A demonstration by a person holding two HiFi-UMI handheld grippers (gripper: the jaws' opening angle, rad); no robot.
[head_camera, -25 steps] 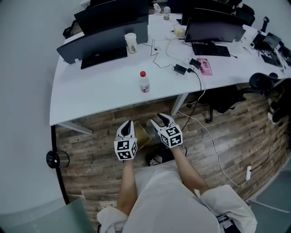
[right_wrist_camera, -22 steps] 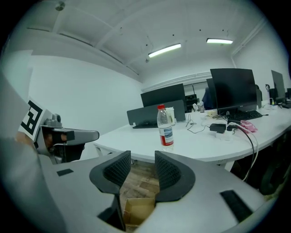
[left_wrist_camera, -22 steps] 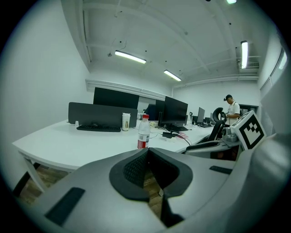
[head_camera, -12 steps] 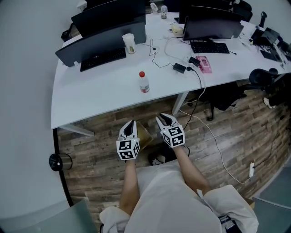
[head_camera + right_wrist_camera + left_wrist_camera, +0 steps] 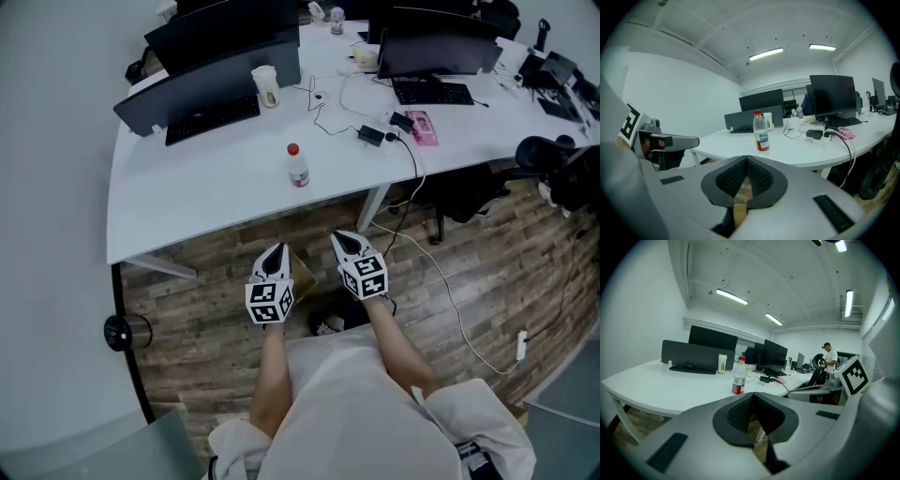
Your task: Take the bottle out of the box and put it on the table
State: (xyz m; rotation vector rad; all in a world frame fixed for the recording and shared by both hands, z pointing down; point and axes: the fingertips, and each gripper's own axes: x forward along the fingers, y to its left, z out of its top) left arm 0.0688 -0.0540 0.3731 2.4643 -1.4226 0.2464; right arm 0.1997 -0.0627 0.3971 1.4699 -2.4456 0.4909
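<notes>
Bottle upright on worktop; both sets of jaws together, empty.

The bottle (image 5: 297,166) stands with its long axis vertical by the near edge of the worktop (image 5: 187,202), out on the far side of both grippers. The left gripper (image 5: 275,253) and right gripper (image 5: 347,242) flank the box (image 5: 302,274) on the floor, about equally near the bottle.

Clear plastic bottle (image 5: 297,167), smooth white table (image 5: 206,187), wood-plank floor (image 5: 206,309).

Legible text: none.
Bottle (image 5: 761,132), frame centre on the worktop (image 5: 797,152): red label, print too small to read.
Left gripper (image 5: 275,251) and right gripper (image 5: 347,240), cubes: black-and-white square code markers, no letters or numbers.
</notes>
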